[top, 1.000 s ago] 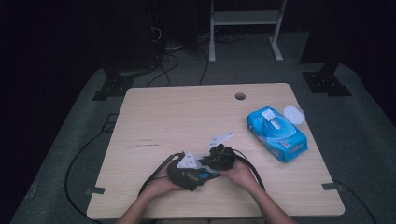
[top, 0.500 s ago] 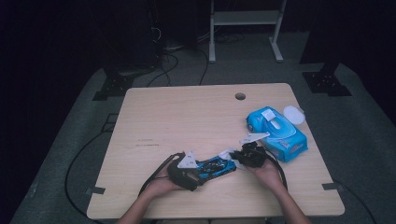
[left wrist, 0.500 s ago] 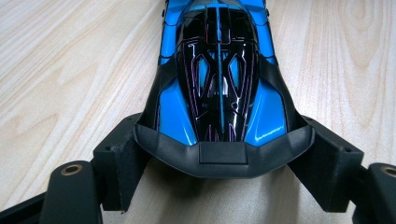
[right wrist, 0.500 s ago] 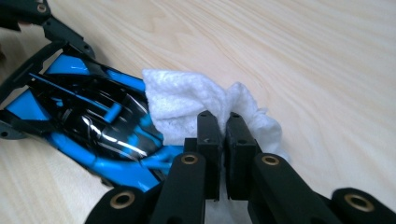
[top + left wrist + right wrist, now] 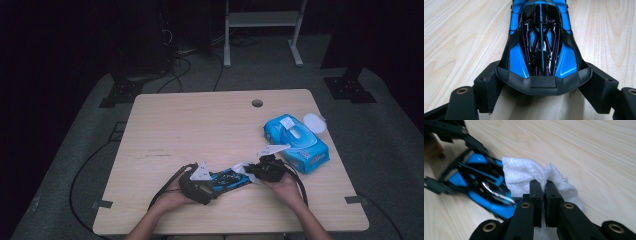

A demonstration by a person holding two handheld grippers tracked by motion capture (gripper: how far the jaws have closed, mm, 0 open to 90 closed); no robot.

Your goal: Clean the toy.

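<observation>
A blue and black toy car (image 5: 231,178) lies on the wooden table (image 5: 200,125) near its front edge. My left gripper (image 5: 214,184) is shut on the car's end (image 5: 541,55), one jaw on each side of the black bumper. My right gripper (image 5: 253,172) is shut on a crumpled white wipe (image 5: 524,173) that rests against the car's other end (image 5: 479,177). The wipe (image 5: 244,168) sits between the car and the right hand. In the right gripper view my right gripper (image 5: 543,185) pinches the wipe, and the left gripper (image 5: 466,170) holds the car farther off.
A blue pack of wipes (image 5: 297,142) lies at the table's right side, close behind the right hand, with a white round lid (image 5: 315,121) beside it. A cable hole (image 5: 257,103) sits near the far edge. Black cables trail off the front edge.
My right gripper has moved to the right along the car with the wipe, from over the car's middle to its far end. The left gripper and the car have stayed put.
</observation>
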